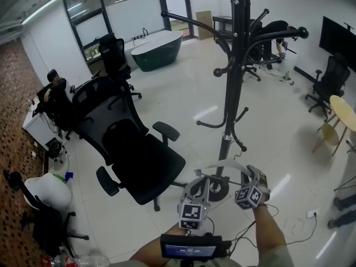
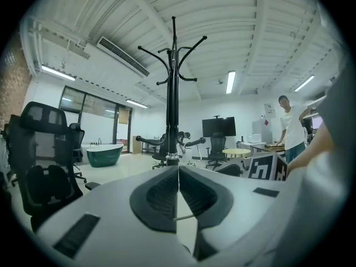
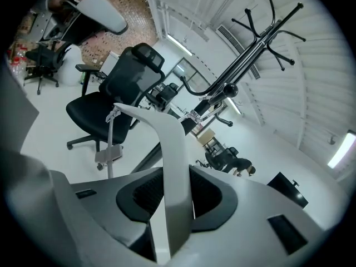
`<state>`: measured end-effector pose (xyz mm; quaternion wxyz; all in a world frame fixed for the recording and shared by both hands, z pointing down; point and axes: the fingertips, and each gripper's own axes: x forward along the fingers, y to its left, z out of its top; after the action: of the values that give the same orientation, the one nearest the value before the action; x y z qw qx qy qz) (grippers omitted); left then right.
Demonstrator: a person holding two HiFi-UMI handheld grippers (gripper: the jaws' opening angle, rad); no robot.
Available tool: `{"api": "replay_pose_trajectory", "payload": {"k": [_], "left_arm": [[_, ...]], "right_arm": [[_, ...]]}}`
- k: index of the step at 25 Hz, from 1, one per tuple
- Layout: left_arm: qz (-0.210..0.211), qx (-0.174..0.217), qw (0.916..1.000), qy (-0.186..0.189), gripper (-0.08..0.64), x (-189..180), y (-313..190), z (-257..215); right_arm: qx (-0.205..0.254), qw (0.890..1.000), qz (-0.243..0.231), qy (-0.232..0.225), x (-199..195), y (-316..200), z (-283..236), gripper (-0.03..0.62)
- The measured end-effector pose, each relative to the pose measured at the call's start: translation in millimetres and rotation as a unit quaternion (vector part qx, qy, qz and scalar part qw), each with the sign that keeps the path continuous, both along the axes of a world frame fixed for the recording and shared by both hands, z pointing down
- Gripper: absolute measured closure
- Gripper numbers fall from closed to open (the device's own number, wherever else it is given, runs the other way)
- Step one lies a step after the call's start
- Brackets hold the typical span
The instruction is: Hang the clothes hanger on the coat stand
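The black coat stand [image 1: 231, 93] rises from a round base just ahead of me, its curved hooks spreading above; it also shows in the left gripper view [image 2: 173, 93] and slanted in the right gripper view [image 3: 250, 60]. My right gripper [image 1: 249, 174] is shut on one arm of the white clothes hanger [image 1: 222, 167], low beside the stand's base. In its own view the hanger [image 3: 172, 160] curves up out of the right gripper [image 3: 177, 199], a clip dangling from its bar. My left gripper [image 1: 199, 185] is beside the hanger's other end, shut [image 2: 178, 188], with only a thin wire-like line between the pads.
A black office chair [image 1: 133, 149] stands close on the left of the stand. A dark green bathtub [image 1: 157, 49] is at the back, a round table [image 1: 345, 113] at the right. A power strip [image 1: 311, 213] and cable lie on the floor. A person [image 2: 289, 127] stands at a far desk.
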<state>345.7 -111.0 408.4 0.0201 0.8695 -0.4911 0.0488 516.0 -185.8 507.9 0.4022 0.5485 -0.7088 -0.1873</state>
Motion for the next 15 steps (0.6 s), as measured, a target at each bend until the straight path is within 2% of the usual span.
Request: {"api": "replay_pose_trajectory", "payload": {"k": [5,10,12,15], "left_arm": [[-0.005,-0.003,1.0000,-0.003,0.541,-4.4,-7.1,3.5],[-0.002,0.003,0.9999,0.009,0.541,-3.4,-6.1,-8.4],[0.006,0.010,0.9998,0.015,0.541,-4.7,-4.1,-14.3],[0.020,0.019,0.9994,0.021,0.541,-20.4,3.6,-23.6]], "right_arm": [[-0.005,1.000,0.007,0.015,7.5,-7.4,11.0,0.482],[0.005,1.000,0.002,-0.012,4.6,2.9,-8.4,0.460],[0.021,0.999,0.011,-0.046,-1.9,15.7,-25.9,0.460],[0.044,0.987,0.040,-0.150,-27.6,50.0,-59.9,0.460]]}}
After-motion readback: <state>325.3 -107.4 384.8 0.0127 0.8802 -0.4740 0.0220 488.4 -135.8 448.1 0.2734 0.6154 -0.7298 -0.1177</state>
